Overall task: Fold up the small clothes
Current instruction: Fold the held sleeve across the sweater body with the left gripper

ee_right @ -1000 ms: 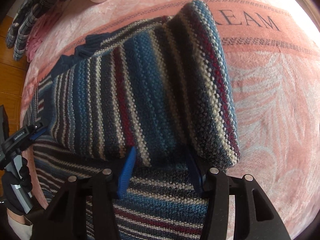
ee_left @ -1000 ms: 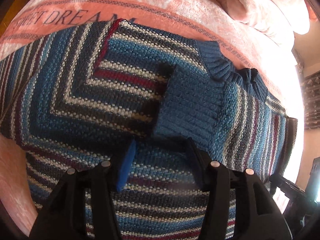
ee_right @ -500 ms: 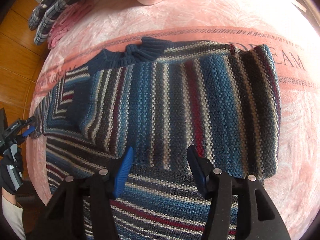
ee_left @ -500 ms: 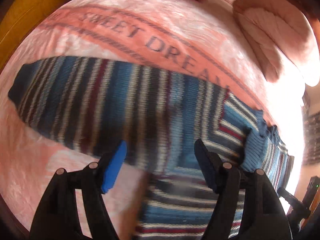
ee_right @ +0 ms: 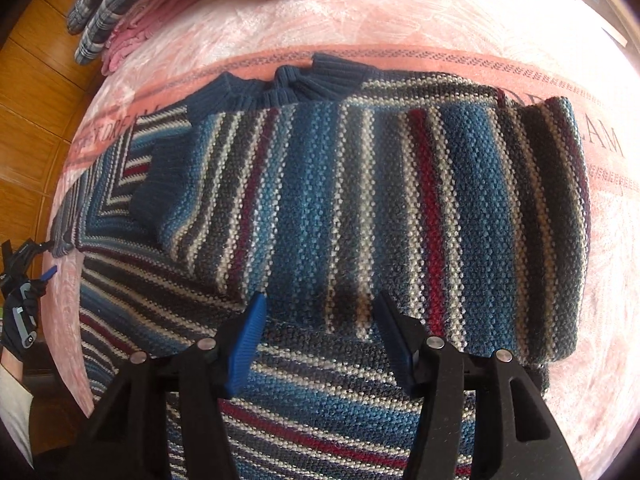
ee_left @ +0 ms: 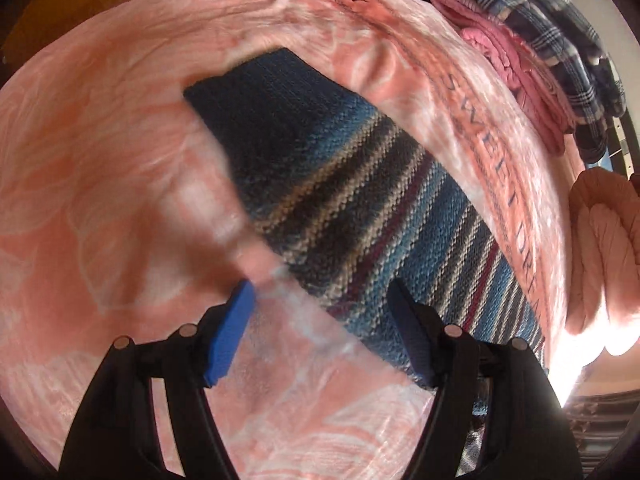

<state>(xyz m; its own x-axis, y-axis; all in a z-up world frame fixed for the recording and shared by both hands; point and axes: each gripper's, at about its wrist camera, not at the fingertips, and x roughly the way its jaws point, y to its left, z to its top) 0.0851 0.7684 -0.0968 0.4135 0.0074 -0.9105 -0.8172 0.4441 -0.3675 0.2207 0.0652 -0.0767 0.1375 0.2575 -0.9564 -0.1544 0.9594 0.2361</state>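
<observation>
Left wrist view: the left gripper [ee_left: 322, 320] hangs with its blue-padded fingers [ee_left: 230, 334] spread apart and empty, above the pink patterned bed cover [ee_left: 100, 184]. One sleeve of the blue, white and maroon striped knitted sweater [ee_left: 360, 216] runs from frame centre to lower right, lying flat on the cover; the near edge is blurred. Judged from this, the sleeve is laid out awaiting a fold. A pile of pink and plaid clothes [ee_left: 552, 60] occupies the upper right.

Right wrist view: the right gripper [ee_right: 320, 336] is likewise spread and holds nothing, poised over the sweater's body, centre frame. Only this view shows the other sleeve already folded across the torso, the ribbed blue collar [ee_right: 288, 84] at upper centre, and a gloved hand [ee_right: 18, 316] at lower left.
</observation>
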